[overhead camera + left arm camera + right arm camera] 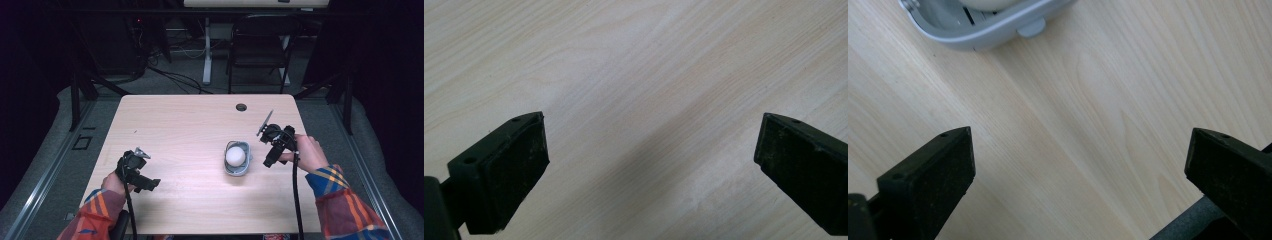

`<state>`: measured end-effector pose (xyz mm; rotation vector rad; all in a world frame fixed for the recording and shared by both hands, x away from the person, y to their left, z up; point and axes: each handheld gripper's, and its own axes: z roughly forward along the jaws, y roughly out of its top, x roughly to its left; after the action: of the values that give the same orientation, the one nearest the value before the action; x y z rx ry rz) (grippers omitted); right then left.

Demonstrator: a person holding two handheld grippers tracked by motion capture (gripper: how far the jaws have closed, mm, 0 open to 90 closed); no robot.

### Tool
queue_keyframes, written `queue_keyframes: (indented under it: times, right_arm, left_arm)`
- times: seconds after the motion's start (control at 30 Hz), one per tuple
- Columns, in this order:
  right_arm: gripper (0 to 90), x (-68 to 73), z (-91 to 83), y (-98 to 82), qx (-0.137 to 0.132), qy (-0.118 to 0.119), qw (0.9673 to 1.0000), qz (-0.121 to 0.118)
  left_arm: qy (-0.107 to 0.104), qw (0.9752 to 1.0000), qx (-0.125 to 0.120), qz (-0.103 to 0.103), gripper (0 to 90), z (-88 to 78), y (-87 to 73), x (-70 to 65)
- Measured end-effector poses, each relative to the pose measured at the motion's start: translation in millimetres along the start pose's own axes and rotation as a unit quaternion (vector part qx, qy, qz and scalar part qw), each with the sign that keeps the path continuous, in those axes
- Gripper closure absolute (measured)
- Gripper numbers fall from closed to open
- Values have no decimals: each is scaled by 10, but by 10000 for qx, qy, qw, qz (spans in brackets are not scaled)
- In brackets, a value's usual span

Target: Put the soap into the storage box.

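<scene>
1. Grey tray is sitting on the wooden table, right of the centre, and a white ball is resting inside it.
2. In the right gripper view, a curved edge of the grey tray is showing at the top, with a small tab on its rim; the white ball is only just peeking at the upper edge there.
3. The right gripper is hovering just beside the tray, on its right side, and is not touching it. The person's right hand is holding it, and a black cable is hanging down from it towards the near edge of the table.
4. The jaws of the right gripper are standing wide apart, with nothing between them except bare wood.
5. The left gripper is staying low near the front left part of the table, well apart from the tray, in the person's left hand.
6. The jaws of the left gripper are also spread wide and are grasping nothing; bare table surface is lying under them.
7. Both sleeves are showing a plaid pattern in red, orange and blue.
8. A round cable hole is lying near the far edge of the table, and a dark folding chair is standing behind the table.
</scene>
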<state>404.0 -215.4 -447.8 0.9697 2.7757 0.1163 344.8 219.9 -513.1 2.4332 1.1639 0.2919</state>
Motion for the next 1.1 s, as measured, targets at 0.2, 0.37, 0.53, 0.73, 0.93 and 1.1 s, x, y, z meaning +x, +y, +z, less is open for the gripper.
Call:
queue_keyframes:
  times: [0.2,0.37,0.53,0.73,0.93,1.1]
  right_arm:
    - [0,-44,73,-222,-40,-19,9998,202]
    - [0,-67,139,-392,-13,-63,9994,327]
    - [0,-76,220,-536,140,-8,9993,349]
    - [0,-62,329,-707,269,-70,9987,427]
    - [0,-16,499,-870,372,-18,9979,539]
    - [0,35,609,-997,403,-180,9969,645]
  left_arm:
    - [-7,10000,13,2,8,0,1,-2]
    - [-2,10000,26,11,8,3,3,-4]
    - [11,10000,38,15,8,2,4,-6]
    - [14,10000,45,20,8,5,5,-8]
    - [7,10000,65,32,8,9,7,-9]
    - [-9,10000,67,32,9,13,6,-9]
